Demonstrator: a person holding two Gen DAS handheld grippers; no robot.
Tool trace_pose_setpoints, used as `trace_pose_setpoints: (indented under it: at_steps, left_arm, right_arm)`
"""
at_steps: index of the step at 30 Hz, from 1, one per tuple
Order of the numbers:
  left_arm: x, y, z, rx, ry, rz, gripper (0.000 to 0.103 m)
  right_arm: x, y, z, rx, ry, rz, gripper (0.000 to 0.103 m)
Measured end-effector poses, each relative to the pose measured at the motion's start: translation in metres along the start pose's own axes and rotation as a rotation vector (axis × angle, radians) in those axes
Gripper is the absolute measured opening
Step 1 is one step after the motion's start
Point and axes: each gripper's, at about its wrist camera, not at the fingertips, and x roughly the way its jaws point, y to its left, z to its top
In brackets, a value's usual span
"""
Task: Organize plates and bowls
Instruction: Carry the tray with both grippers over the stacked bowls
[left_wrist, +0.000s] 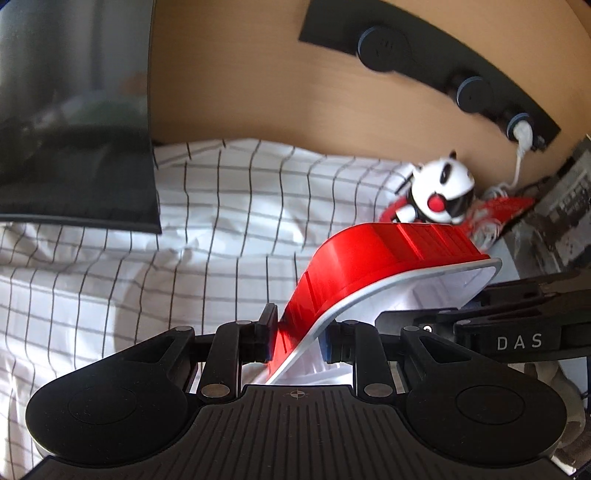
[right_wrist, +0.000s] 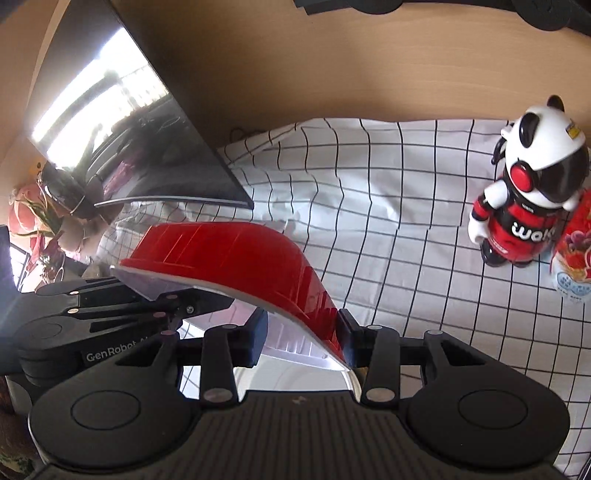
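both grippers, left gripper and right gripper, clamp red bowl rim

Bare checked cloth between monitor and panda toy

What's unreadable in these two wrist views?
- Bowl inside: both views show mainly its red outer wall; contents cannot be told.
- Surface under the bowl: hidden by it and both tongs, left and right.
- Other plates or bowls: none in view.
- Panda toy: blurred in the left view.
- Right view, far left: plant cut by the edge.
- Screen: only reflections.
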Motion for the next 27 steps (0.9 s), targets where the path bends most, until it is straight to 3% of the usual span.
trace_pose_setpoints:
  at_steps: [8,19,27]
  left_arm:
    - [-0.007,-0.001,-0.013,0.003,0.030,0.020,0.025]
    - [0.027,0.020,-0.038,-0.054,0.117,0.018,0.025]
    - [0.053,0.027,-0.056,-0.052,0.162,0.017,0.024]
  right_arm:
    - [0.006,0.003,-0.013,-0.022,0.061,0.030,0.044]
    - [0.052,-0.009,-0.034,0.008,0.151,0.021,0.044]
    - [0.070,-0.017,-0.039,-0.035,0.099,-0.079,0.044]
